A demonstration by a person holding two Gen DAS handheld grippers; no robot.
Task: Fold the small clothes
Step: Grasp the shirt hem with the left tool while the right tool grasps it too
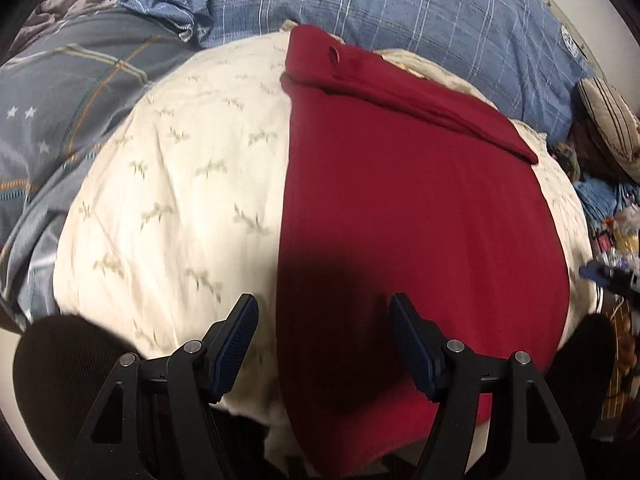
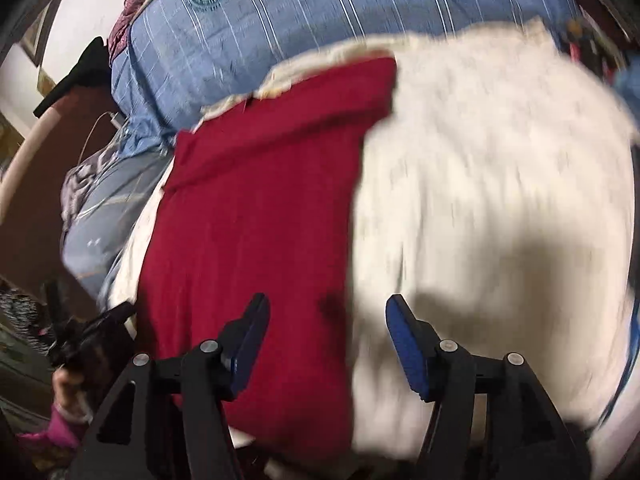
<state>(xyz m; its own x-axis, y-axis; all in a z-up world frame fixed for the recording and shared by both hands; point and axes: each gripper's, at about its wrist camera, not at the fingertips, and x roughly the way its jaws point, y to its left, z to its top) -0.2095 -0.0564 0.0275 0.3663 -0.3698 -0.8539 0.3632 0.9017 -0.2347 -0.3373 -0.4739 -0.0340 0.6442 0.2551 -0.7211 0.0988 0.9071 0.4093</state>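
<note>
A dark red garment [image 1: 416,208] lies flat on a cream cloth [image 1: 180,184], its far end folded back in a band. My left gripper [image 1: 324,308] is open and empty, hovering over the garment's left edge near its near end. In the right wrist view the red garment [image 2: 256,216] lies left of centre on the cream cloth [image 2: 488,184]. My right gripper [image 2: 328,308] is open and empty, above the garment's right edge. The right view is motion-blurred. The left gripper [image 2: 86,330] and the hand holding it show at the far left of that view.
A blue checked duvet [image 1: 400,0] lies bunched behind the cream cloth, also in the right wrist view [image 2: 280,20]. Grey patterned bedding [image 1: 60,120] lies at the left. A striped cushion [image 1: 612,120] and small clutter [image 1: 616,240] sit at the right.
</note>
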